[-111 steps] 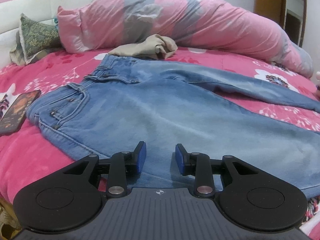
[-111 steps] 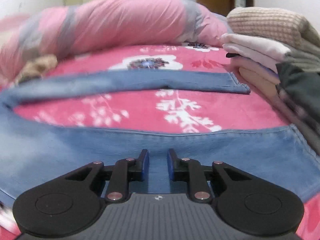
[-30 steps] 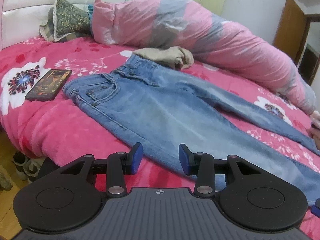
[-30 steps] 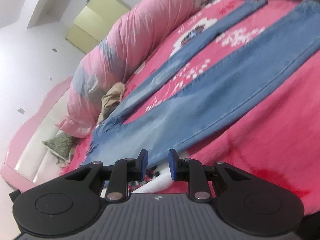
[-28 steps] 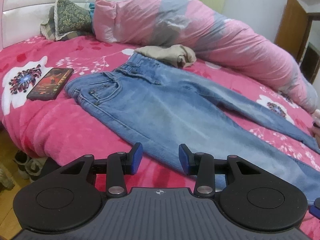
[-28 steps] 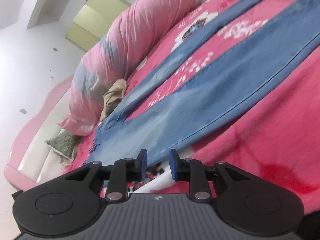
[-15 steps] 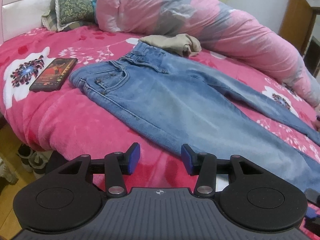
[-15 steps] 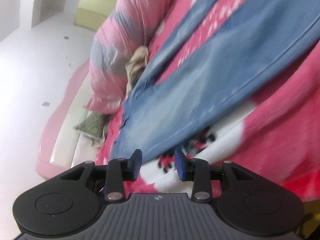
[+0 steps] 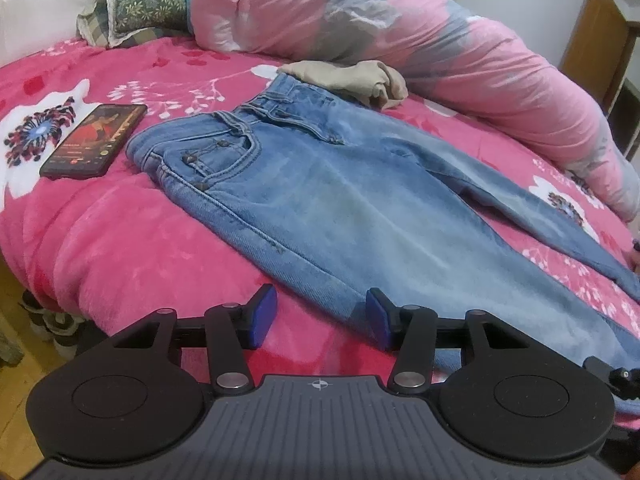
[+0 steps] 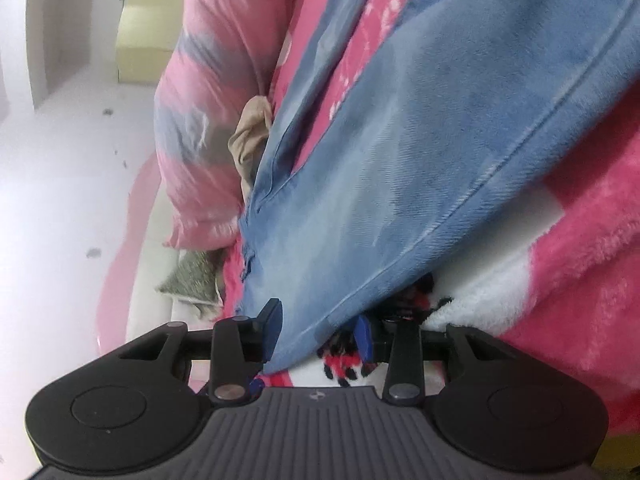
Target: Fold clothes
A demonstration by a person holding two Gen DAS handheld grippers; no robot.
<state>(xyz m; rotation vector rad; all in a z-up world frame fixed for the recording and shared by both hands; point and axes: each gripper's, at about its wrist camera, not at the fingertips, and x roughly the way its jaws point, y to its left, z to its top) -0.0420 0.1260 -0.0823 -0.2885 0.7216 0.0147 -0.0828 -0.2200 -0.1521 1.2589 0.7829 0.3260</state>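
Left to right on the pink bed (image 9: 120, 248): a phone (image 9: 94, 140) is lying far left; beside it, the jeans (image 9: 340, 200) are lying flat, waistband at left, legs running right and splaying apart, a beige garment (image 9: 360, 76) touching the far waistband edge. The left claw (image 9: 322, 316) is hovering at the near thigh seam, jaws having just been opening, moderately wide, nothing pinched. The right claw (image 10: 318, 330) is straddling the near leg's edge, jaws parted, pads not yet pressing. Denim is likely handling heavy, limp yet thick; gripping the doubled outer seam should be holding best.
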